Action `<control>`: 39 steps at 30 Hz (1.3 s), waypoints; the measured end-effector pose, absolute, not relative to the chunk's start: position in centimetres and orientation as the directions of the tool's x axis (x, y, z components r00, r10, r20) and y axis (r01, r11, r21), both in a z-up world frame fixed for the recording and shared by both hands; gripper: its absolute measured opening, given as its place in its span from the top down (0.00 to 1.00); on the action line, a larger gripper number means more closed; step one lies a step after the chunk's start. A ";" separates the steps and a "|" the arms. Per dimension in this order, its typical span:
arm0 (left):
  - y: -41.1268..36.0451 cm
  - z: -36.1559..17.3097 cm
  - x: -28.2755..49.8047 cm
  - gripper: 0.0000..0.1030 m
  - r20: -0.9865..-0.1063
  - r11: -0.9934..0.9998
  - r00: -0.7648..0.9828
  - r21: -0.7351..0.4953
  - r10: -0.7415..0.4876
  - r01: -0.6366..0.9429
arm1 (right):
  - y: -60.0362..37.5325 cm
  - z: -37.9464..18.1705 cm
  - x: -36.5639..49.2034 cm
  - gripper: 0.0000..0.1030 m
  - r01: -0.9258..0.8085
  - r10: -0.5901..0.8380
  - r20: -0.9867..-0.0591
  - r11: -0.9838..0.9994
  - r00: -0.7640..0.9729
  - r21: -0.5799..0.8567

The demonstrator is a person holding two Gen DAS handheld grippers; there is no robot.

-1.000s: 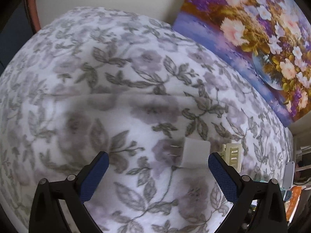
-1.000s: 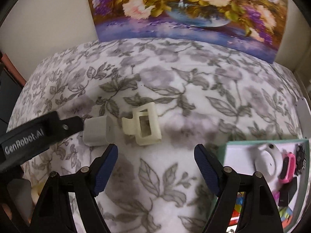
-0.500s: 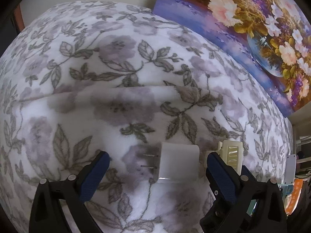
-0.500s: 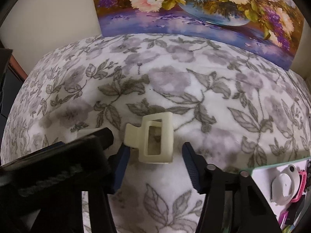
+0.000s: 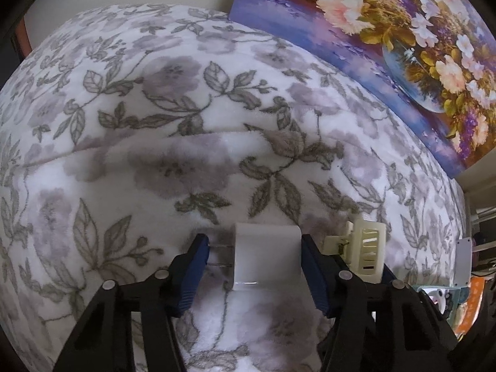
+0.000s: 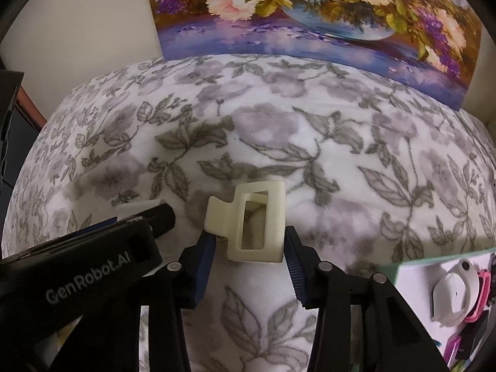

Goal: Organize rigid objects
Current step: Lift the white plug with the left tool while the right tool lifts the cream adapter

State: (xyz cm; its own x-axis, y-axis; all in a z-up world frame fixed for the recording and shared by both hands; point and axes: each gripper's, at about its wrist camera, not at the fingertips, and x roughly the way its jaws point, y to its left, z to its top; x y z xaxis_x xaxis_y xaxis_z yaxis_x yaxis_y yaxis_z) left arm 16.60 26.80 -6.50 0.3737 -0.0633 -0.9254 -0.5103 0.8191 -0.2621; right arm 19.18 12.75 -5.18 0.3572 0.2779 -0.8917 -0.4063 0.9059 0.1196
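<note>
Both grippers sit low over the floral blanket (image 5: 173, 117). The left gripper (image 5: 254, 257) has its jaws closed in around the white plug (image 5: 263, 257), one pad at the prong tips, the other against the plug's back. Just beside it, the right gripper (image 6: 249, 254) has its jaws narrowed onto the cream hair clip (image 6: 254, 223), pads at both sides. Plug and clip lie side by side on the blanket. A tray (image 6: 403, 266) of small items sits to the right, a flower painting (image 6: 310, 15) behind.
</note>
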 end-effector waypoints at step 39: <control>18.8 2.2 0.7 0.40 -0.895 0.839 0.443 -0.273 -0.043 -0.470 | -0.4 5.3 3.5 0.55 -0.234 0.272 -0.844 0.955 0.461 0.180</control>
